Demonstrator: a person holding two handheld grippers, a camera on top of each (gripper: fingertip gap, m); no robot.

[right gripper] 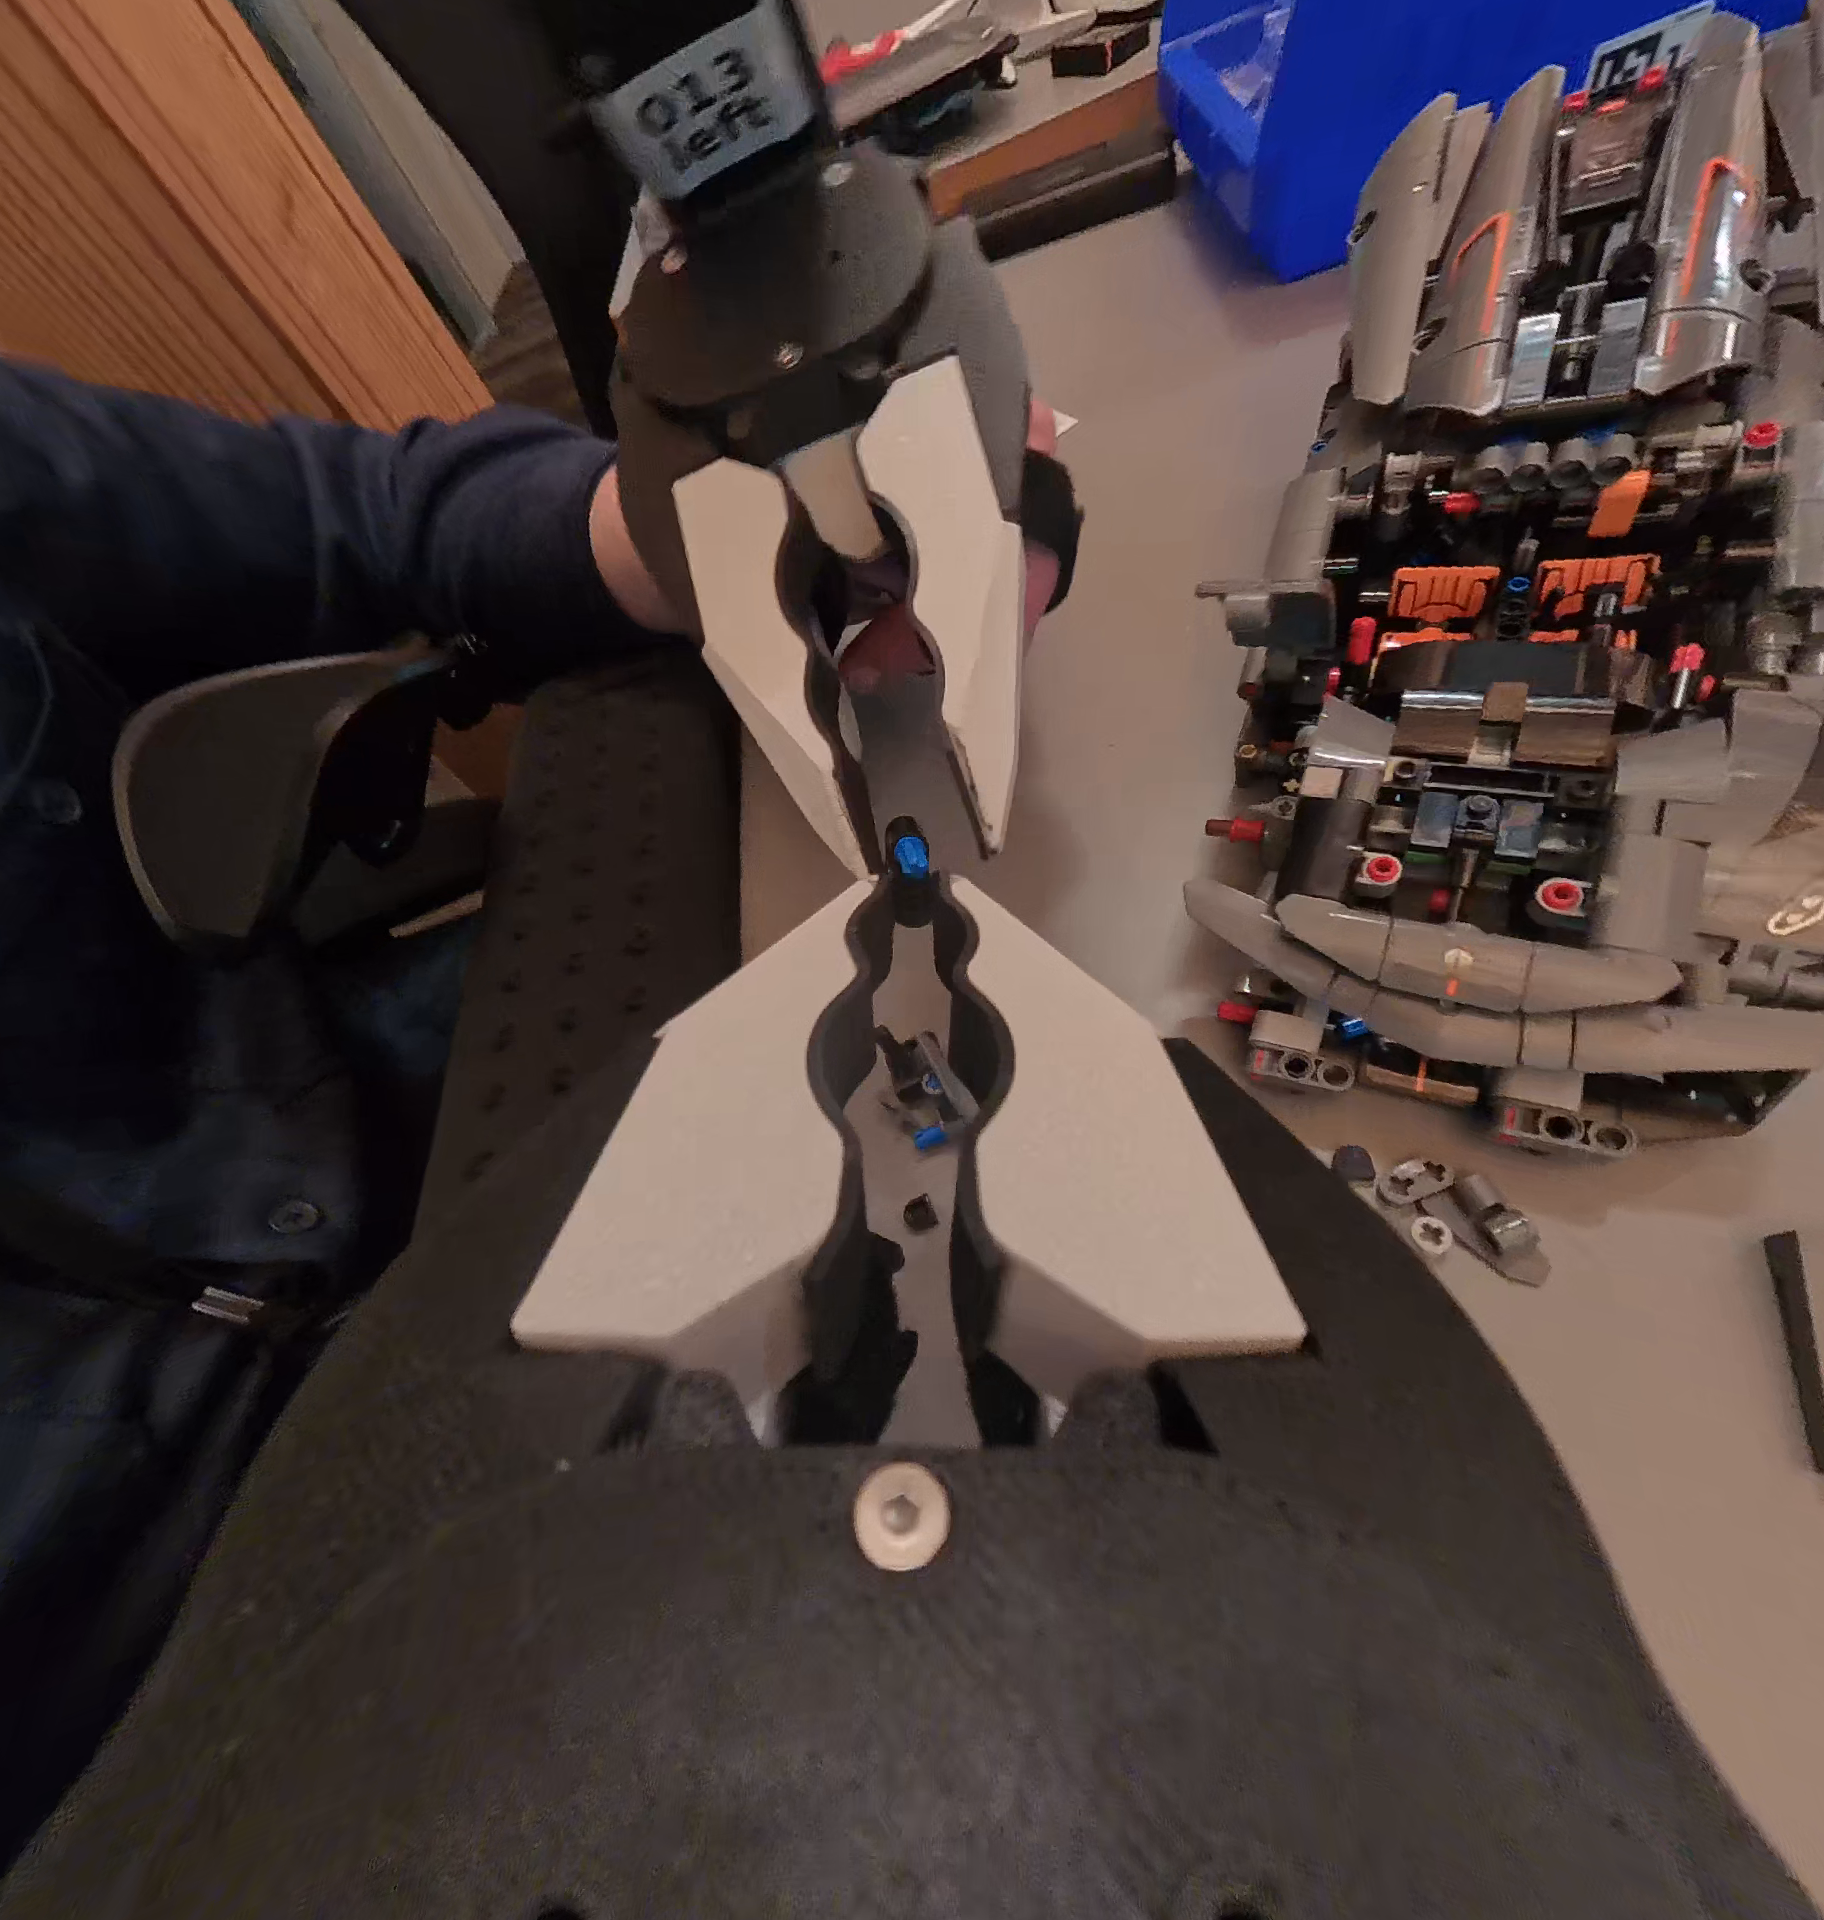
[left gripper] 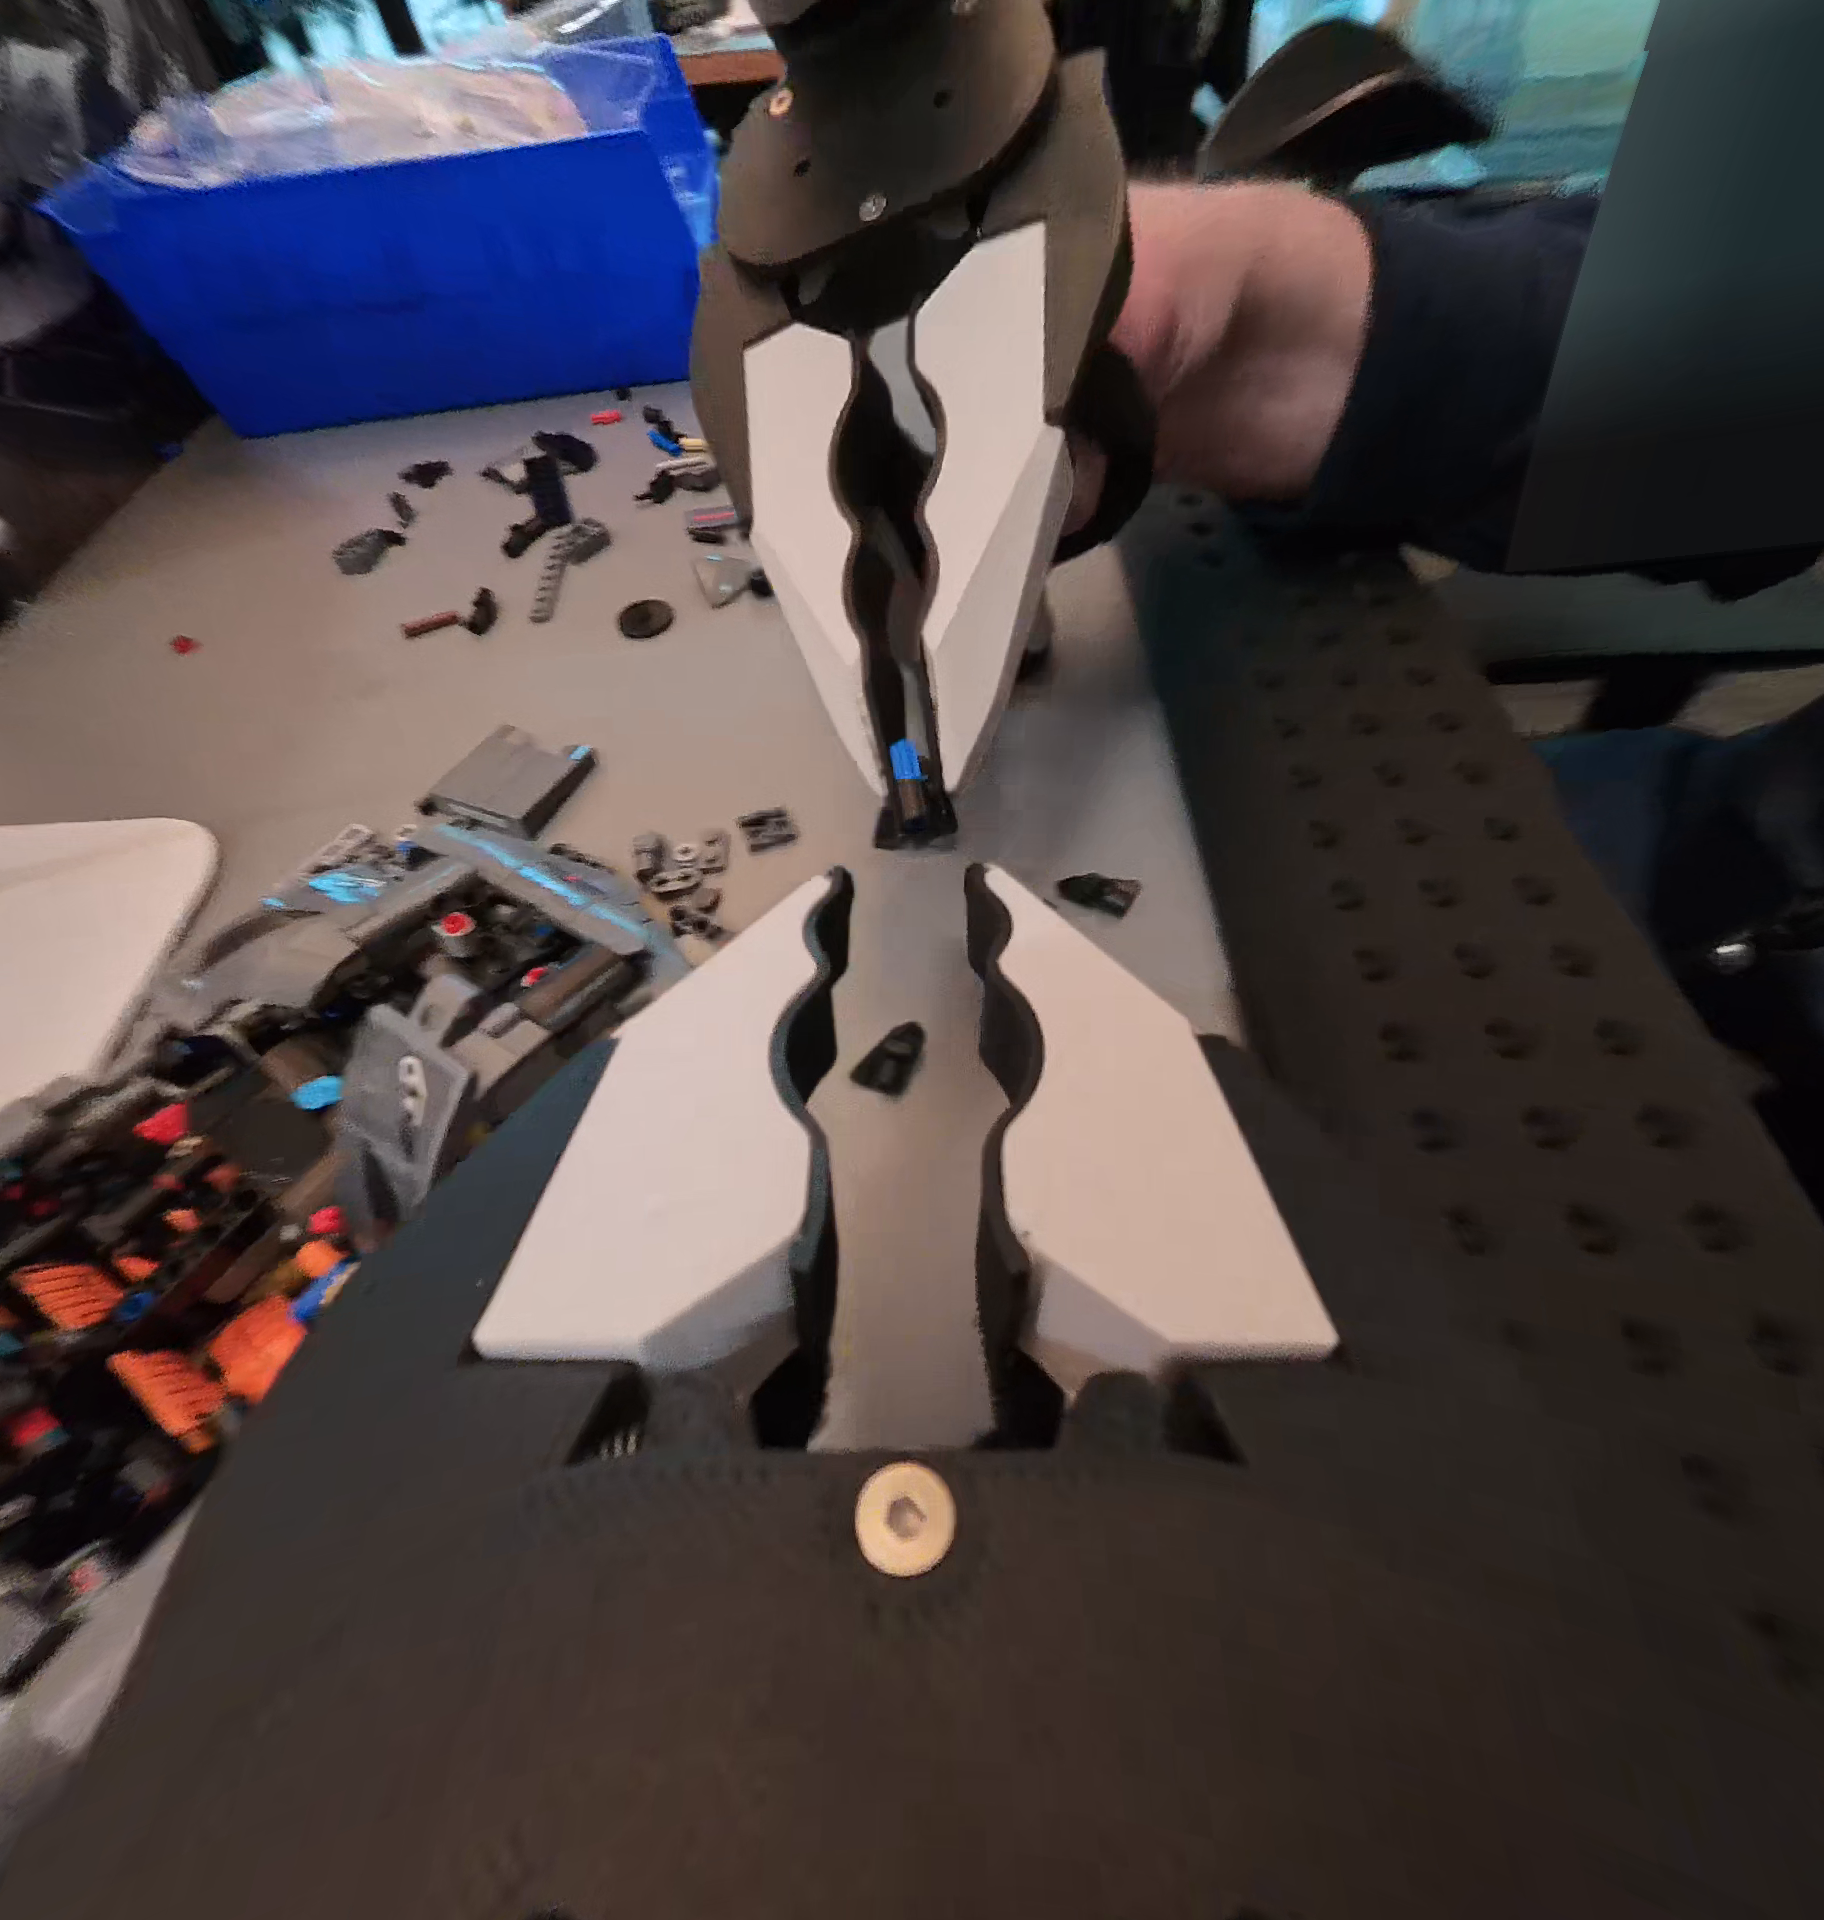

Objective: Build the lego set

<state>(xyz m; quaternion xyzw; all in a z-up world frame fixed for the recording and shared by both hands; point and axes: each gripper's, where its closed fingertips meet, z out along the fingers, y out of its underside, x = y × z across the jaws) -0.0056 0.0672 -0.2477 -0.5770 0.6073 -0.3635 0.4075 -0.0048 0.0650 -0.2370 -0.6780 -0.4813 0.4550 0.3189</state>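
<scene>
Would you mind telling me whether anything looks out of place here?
Nothing looks damaged. Loose pieces lie scattered on the table, normal mid-build. The right gripper pinches a small black-and-blue pin; the left gripper waits open.

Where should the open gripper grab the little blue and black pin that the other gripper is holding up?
Probably the blue pin end. It sticks out past the right gripper, which covers the black lower part. The left gripper is open and faces it, so coming straight on and closing across that tip looks best.
</scene>
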